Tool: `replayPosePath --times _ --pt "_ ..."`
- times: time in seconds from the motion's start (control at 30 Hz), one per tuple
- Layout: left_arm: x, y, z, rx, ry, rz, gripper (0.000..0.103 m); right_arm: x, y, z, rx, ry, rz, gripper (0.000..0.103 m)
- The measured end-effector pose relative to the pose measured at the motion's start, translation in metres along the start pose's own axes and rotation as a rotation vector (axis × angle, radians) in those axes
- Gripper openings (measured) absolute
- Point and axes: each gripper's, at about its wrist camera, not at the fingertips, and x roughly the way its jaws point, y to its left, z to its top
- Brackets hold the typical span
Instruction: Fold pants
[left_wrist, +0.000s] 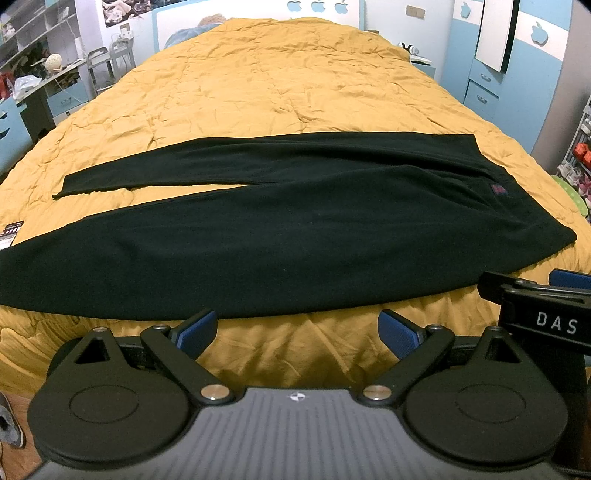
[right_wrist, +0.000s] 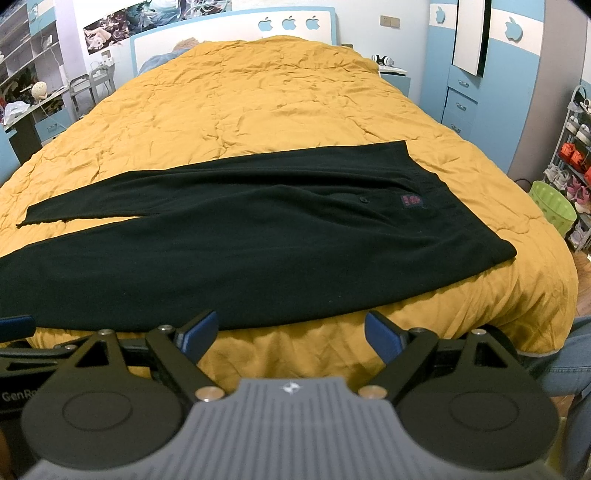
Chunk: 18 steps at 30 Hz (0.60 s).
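Note:
Black pants (left_wrist: 280, 229) lie flat across the near end of a bed with a mustard quilt (left_wrist: 266, 85), waistband at the right, legs running left. A small red label (left_wrist: 499, 189) sits near the waistband. The pants also show in the right wrist view (right_wrist: 258, 236), with the label (right_wrist: 413, 201) and a button (right_wrist: 364, 200). My left gripper (left_wrist: 297, 326) is open and empty, just short of the near leg's edge. My right gripper (right_wrist: 291, 328) is open and empty, at the same near edge. The right gripper's body shows at the right of the left wrist view (left_wrist: 546, 314).
A headboard (right_wrist: 236, 33) stands at the bed's far end. A desk and shelves (left_wrist: 33, 70) are on the left, blue drawers (left_wrist: 484, 85) on the right. A green basket (right_wrist: 552, 206) and a shoe rack (right_wrist: 576, 155) stand right of the bed. A small card (left_wrist: 11, 232) lies at the left edge.

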Motion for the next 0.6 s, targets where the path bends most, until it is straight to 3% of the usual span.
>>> replayPosePath --times 0.4,0.53,0.6 --pt "0.004 0.0 -0.001 -0.002 0.006 -0.01 0.103 0.003 0.0 -0.001 -0.001 0.0 0.008 0.083" --pt "0.01 0.031 -0.008 -0.058 0.006 0.026 0.103 0.011 -0.019 0.001 0.047 -0.024 0.058 0.083" --pt "0.012 0.057 -0.011 -0.103 -0.001 0.043 0.103 0.015 -0.038 0.001 0.086 -0.077 0.08 0.083"
